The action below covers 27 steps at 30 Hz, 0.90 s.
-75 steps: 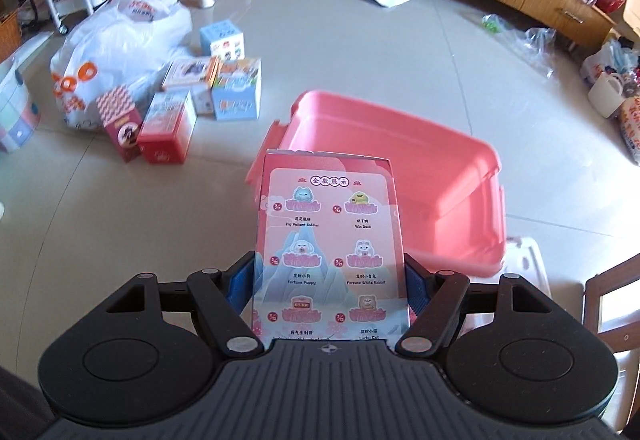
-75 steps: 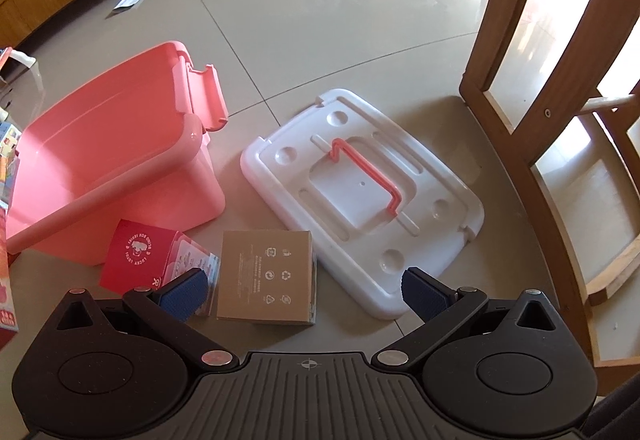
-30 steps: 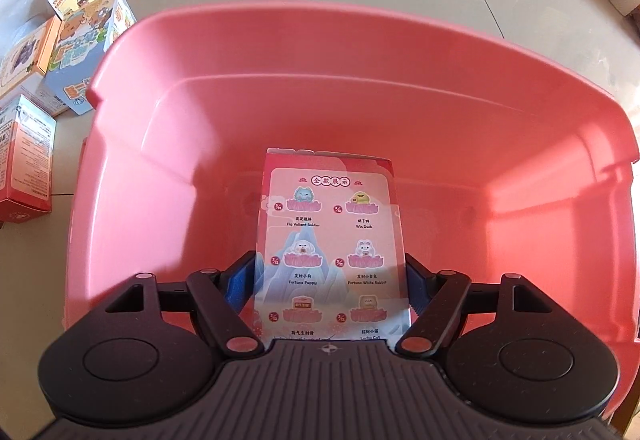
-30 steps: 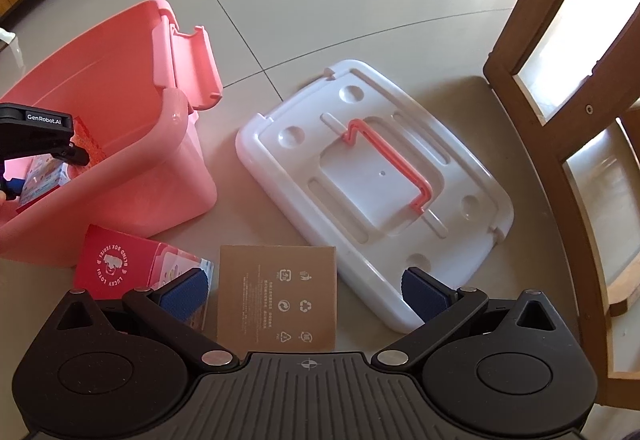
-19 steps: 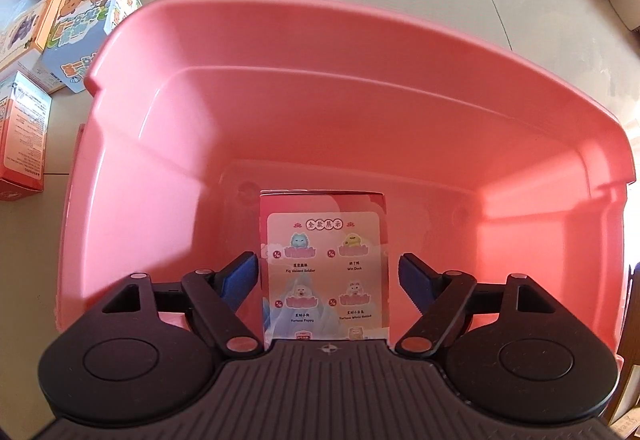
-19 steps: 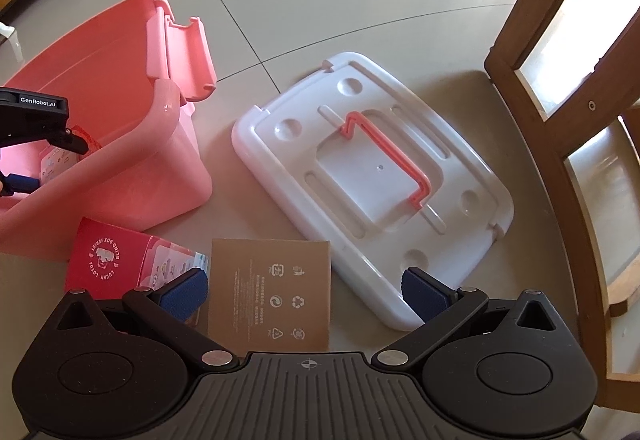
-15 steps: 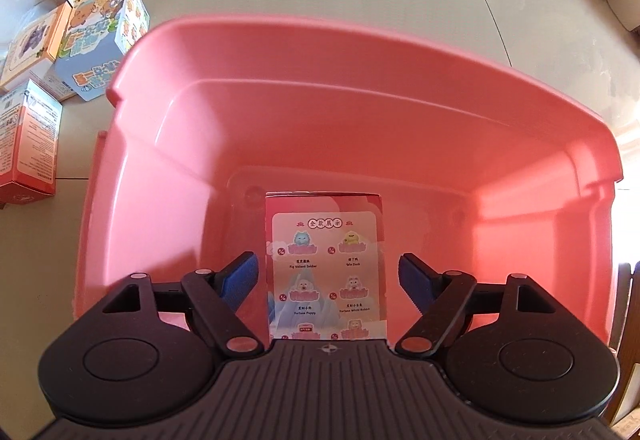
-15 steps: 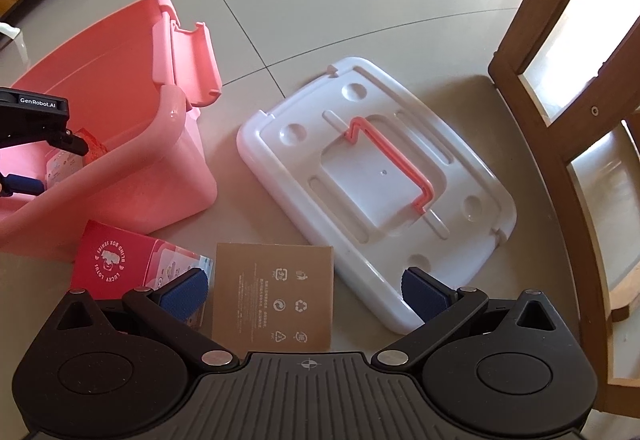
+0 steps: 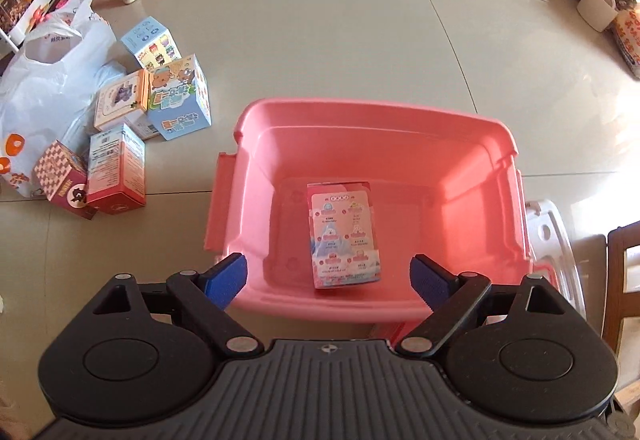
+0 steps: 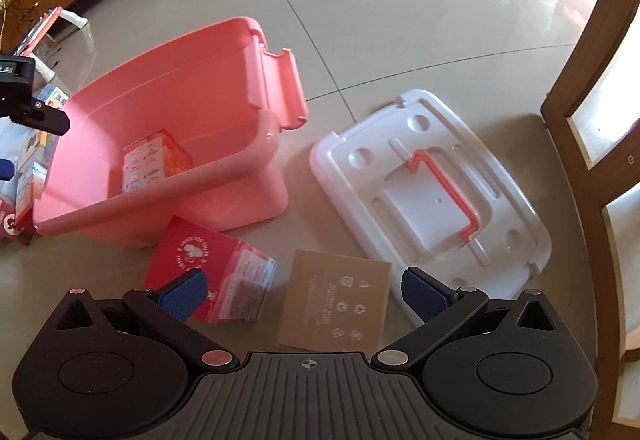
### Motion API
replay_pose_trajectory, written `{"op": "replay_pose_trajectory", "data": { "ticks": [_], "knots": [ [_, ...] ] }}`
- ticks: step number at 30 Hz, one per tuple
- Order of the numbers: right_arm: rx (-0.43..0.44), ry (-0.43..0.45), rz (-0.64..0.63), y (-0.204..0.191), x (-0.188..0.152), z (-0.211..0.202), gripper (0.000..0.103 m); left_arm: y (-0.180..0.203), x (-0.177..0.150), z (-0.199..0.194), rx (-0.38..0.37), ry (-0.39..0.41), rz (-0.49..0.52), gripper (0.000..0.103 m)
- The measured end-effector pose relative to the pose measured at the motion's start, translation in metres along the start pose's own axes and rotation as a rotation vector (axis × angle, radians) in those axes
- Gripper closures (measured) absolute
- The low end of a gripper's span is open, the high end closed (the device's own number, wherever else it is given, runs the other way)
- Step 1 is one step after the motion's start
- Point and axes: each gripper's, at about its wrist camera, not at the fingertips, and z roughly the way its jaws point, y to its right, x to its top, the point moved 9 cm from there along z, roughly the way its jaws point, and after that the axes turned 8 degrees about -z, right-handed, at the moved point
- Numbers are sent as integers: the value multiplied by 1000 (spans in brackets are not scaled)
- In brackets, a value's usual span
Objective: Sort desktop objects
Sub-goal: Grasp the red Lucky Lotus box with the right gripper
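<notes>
A pink storage bin point(image 9: 480, 144) stands open on the tiled floor. A pink toy box point(image 9: 343, 234) lies flat on its bottom; it also shows in the right wrist view point(image 10: 154, 160) inside the bin point(image 10: 264, 136). My left gripper point(image 9: 328, 276) is open and empty, above the bin's near rim. My right gripper point(image 10: 304, 292) is open and empty, low over a brown cardboard box point(image 10: 336, 300) with a red box point(image 10: 212, 268) at its left fingertip.
Several toy boxes point(image 9: 176, 100) and a white plastic bag point(image 9: 44, 80) lie left of the bin. The bin's white lid point(image 10: 432, 192) with a pink handle lies right of it. A wooden chair frame point(image 10: 588, 80) stands at the right.
My left gripper lowered the pink toy box into the bin, opened and let it go, then rose and pulled back. The box now lies on the bin floor. The right gripper barely moved.
</notes>
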Motion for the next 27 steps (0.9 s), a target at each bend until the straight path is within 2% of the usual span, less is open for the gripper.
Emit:
{"op": "replay_pose_trajectory", "data": {
  "ticks": [3,5,9,12,18,22,23,27],
  "knots": [
    [4,-13,43,-21,0,3,0,-9,-15,-22,-21,-12,19,12],
    [25,-34,93,-35,-1,11,0,-19,-22,-32,-27,-25,10,12],
    [9,-76,144,-56,-5,30,0,-43,-34,-45,-56,-44,-24,12],
    [-18,-70,125,-68,-3,39,0,-56,-37,-41,-74,-36,-38,11],
    [-73,-96,134,-75,-1,60,0,-73,-46,-24,-122,-109,-124,11],
    [-94,-120,144,-79,-3,76,0,-72,-39,-23,-155,-104,-139,11],
    [-100,-130,143,-80,-4,80,1,-71,-37,-24,-161,-102,-138,11],
    [-124,-181,105,-85,-10,97,23,-68,-34,-23,-190,-109,-144,11]
  ]
}}
